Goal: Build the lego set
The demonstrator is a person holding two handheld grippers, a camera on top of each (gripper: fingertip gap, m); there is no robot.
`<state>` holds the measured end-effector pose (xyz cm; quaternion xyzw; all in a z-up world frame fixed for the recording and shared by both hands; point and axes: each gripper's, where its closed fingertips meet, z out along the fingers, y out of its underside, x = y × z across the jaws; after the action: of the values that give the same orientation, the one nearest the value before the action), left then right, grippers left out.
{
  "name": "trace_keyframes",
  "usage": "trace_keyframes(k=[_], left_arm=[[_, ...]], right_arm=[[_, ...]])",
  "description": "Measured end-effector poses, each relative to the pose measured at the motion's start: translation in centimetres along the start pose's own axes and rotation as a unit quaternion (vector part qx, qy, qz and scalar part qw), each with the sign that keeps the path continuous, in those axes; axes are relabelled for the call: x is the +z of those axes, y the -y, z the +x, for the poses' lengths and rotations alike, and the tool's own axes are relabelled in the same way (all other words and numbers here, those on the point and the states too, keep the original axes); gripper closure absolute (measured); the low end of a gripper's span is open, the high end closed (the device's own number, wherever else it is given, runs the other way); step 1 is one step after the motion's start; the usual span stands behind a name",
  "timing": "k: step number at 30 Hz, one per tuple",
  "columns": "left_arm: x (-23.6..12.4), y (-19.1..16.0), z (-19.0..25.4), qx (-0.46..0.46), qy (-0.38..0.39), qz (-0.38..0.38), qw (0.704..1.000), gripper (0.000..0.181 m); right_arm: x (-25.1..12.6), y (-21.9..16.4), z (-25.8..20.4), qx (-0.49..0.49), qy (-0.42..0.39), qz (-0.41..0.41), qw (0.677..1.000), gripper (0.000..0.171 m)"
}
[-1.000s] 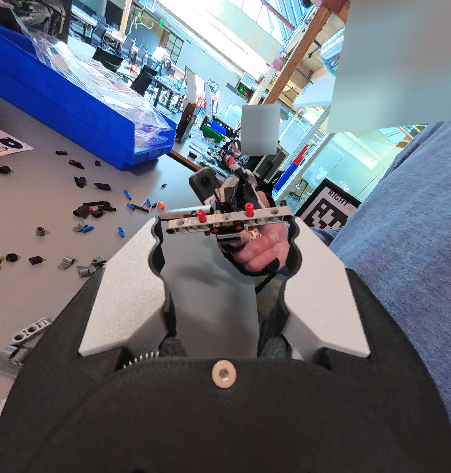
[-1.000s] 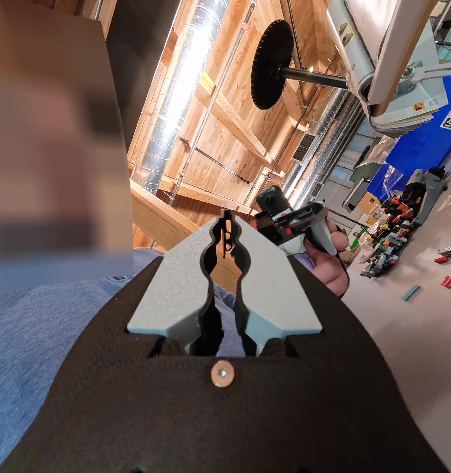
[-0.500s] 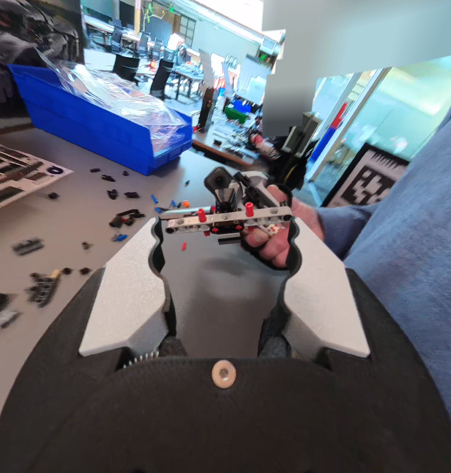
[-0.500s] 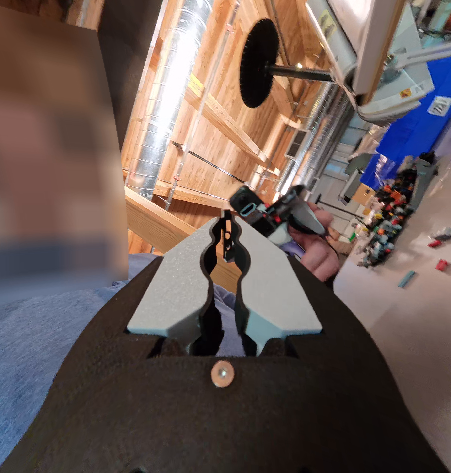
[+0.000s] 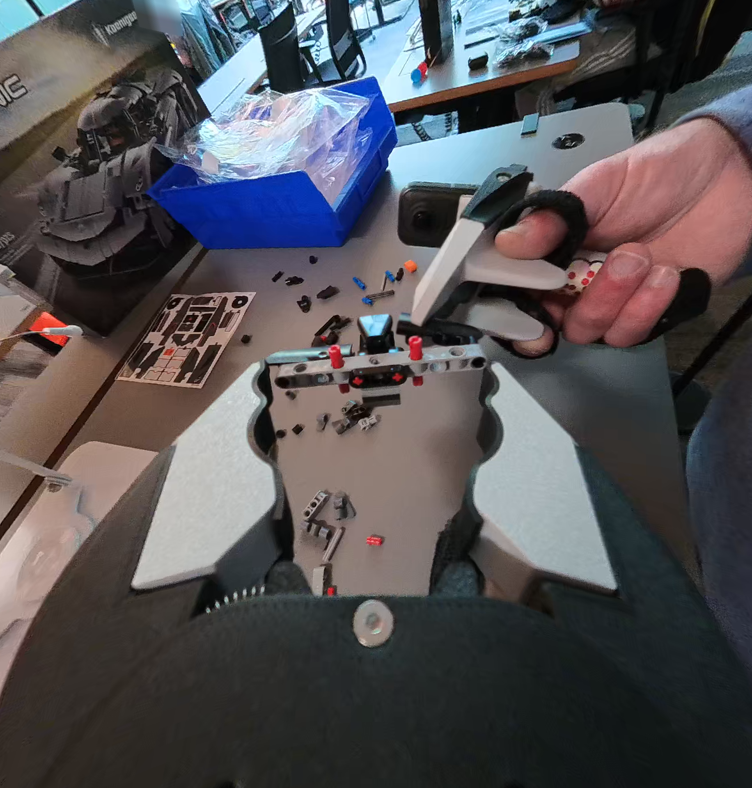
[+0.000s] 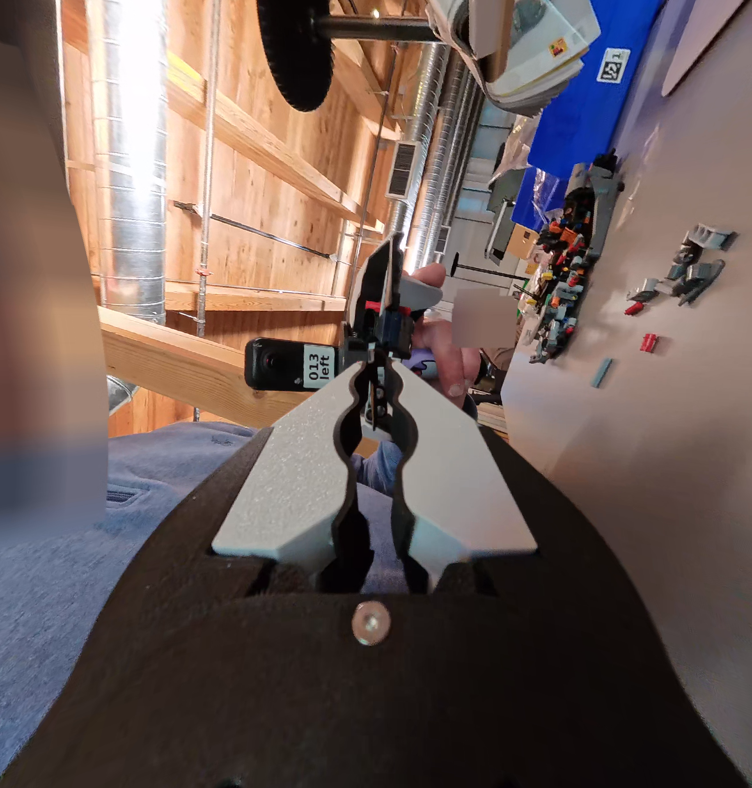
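1. Left wrist view: the left tool (image 5: 376, 371) has its pale, wavy-edged fingers spread wide, yet they grip the ends of a grey holed lego beam assembly (image 5: 378, 369) spanning the gap between the tips; red pins stand up from it and a black block sits at its middle. A second ago the view looked level across the room; now it tilts down over the grey table (image 5: 557, 418).
2. Just beyond the beam, the right tool (image 5: 412, 328) has come much closer, its tips pinching a small black piece (image 5: 404, 329) right beside the beam, a hand (image 5: 647, 239) around its handle.
3. Past the tips lie a sticker sheet (image 5: 186, 339), a blue plastic bin (image 5: 280, 204) with crinkled clear bags, and scattered small parts.
4. Right wrist view: the right tool (image 6: 376, 375) is clenched on the thin black piece (image 6: 373, 392). The left tool (image 6: 378, 315), a second ago off to the right, now sits straight ahead, almost touching the tips.
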<state>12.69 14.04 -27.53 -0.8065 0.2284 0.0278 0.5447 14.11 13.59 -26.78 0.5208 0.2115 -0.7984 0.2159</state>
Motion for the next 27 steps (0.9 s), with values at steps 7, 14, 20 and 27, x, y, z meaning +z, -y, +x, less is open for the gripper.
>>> trace_keyframes(k=[7,14,20,27], left_arm=[[0.2,-0.6,-0.1,0.017,0.012,-0.010,1.000,0.088],[0.4,-1.2,0.1,0.014,0.009,-0.013,1.000,0.088],[0.3,-1.3,0.2,0.014,0.011,-0.013,1.000,0.088],[0.2,-1.2,0.1,0.016,0.020,-0.016,1.000,0.088]], right_arm=[[0.3,-0.3,0.6,0.006,-0.015,-0.007,1.000,0.168],[0.4,-0.2,1.0,0.010,-0.020,-0.005,1.000,0.169],[0.6,-0.3,1.2,0.011,-0.023,-0.001,1.000,0.168],[0.7,-0.3,1.3,0.026,-0.011,0.011,1.000,0.168]])
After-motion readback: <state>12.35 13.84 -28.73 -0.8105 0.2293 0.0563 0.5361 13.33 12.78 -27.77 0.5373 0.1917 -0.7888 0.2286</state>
